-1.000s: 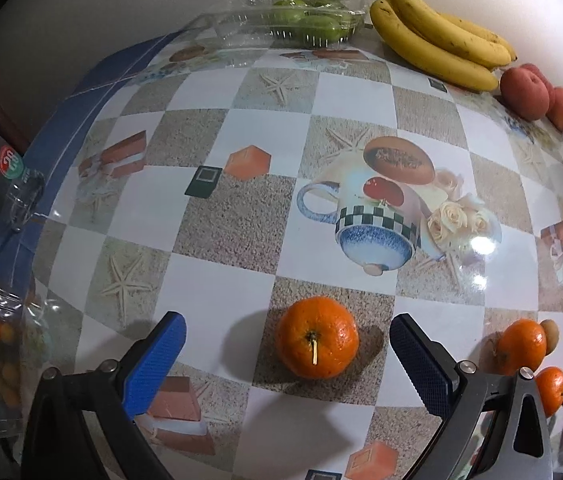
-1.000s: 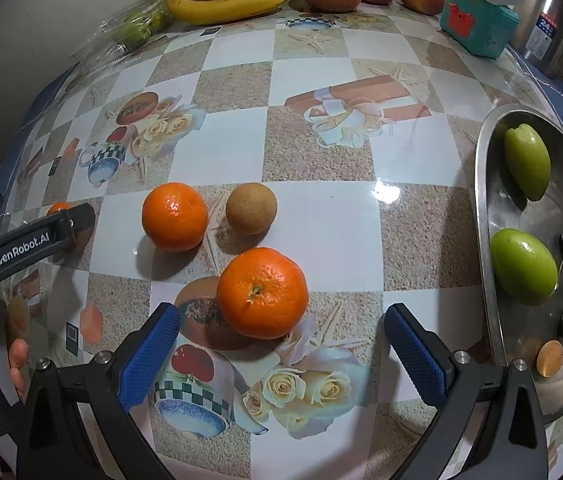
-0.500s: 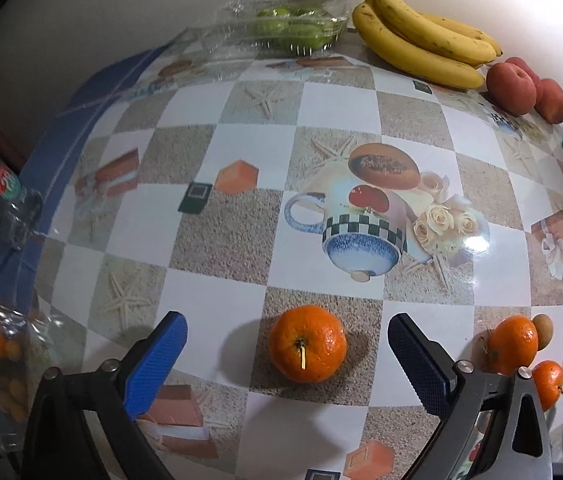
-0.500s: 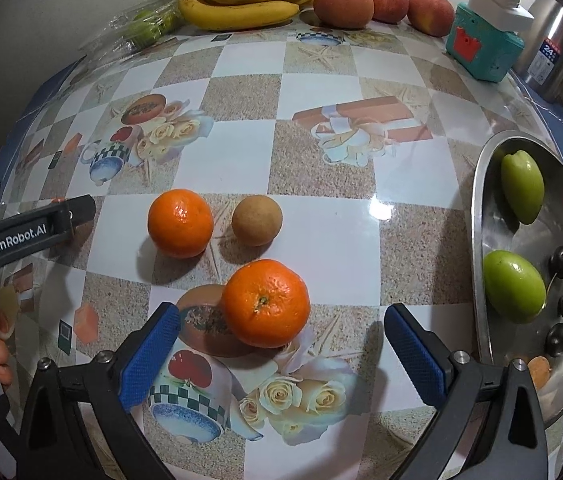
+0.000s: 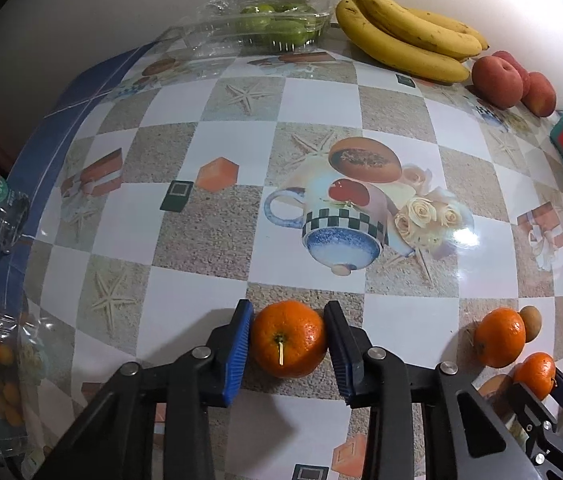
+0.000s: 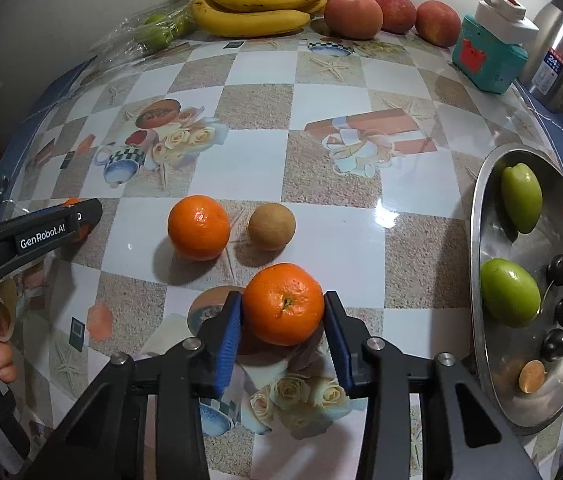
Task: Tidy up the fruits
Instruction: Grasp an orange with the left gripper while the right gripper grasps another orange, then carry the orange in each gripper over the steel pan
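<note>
The left gripper (image 5: 287,340) jaws are closing on an orange (image 5: 288,338) at 6 o'clock of its view, pads at the fruit's sides. The right gripper (image 6: 283,320) jaws are likewise closing on a second orange (image 6: 284,303), low centre on the surface (image 6: 249,168), with the steel bowl (image 6: 481,216) at 3 o'clock. To do this well, squeeze only until the peel just gives, keep the pads on the widest part, then lift straight up, clear of the third orange (image 6: 198,227) and brown fruit (image 6: 271,227) at 11 o'clock.
</note>
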`<action>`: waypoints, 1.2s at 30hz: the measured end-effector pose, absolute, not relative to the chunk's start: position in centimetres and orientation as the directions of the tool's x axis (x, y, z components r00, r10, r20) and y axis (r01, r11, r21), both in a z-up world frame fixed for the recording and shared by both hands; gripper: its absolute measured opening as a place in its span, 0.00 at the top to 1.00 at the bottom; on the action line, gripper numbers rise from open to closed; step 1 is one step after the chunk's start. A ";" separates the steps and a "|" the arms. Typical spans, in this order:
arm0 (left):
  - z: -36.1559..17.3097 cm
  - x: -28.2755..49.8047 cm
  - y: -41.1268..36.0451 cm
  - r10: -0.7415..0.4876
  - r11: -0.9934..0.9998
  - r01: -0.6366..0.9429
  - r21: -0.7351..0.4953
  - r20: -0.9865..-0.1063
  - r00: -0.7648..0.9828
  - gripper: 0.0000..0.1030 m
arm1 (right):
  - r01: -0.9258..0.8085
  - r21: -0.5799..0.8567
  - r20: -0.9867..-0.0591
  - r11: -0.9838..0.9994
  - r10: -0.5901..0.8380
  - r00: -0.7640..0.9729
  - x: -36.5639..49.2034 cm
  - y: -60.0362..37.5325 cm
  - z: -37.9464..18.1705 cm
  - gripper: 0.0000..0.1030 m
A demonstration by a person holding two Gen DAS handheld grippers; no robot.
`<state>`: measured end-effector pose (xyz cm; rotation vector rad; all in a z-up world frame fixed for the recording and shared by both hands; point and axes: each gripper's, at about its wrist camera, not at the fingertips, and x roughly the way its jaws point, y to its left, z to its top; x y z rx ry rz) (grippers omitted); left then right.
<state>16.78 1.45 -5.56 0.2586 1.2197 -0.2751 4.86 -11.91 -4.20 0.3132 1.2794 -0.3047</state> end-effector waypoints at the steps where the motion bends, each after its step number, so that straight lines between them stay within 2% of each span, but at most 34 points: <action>1: -5.5 16.7 1.4 -0.072 0.938 0.344 0.044 -0.946 0.317 0.63 | 0.390 0.058 -0.965 0.919 -0.048 0.258 4.9 -11.9 -4.2 0.59; 12: -3.2 16.2 1.1 -0.095 0.935 0.354 0.034 -0.935 0.341 0.63 | 0.391 0.084 -0.957 0.917 -0.036 0.289 4.7 -12.0 -2.9 0.60; 36: 2.1 13.0 -1.0 -0.111 0.936 0.348 0.050 -0.898 0.426 0.63 | 0.412 0.056 -0.929 0.909 -0.104 0.356 2.6 -13.9 1.6 0.60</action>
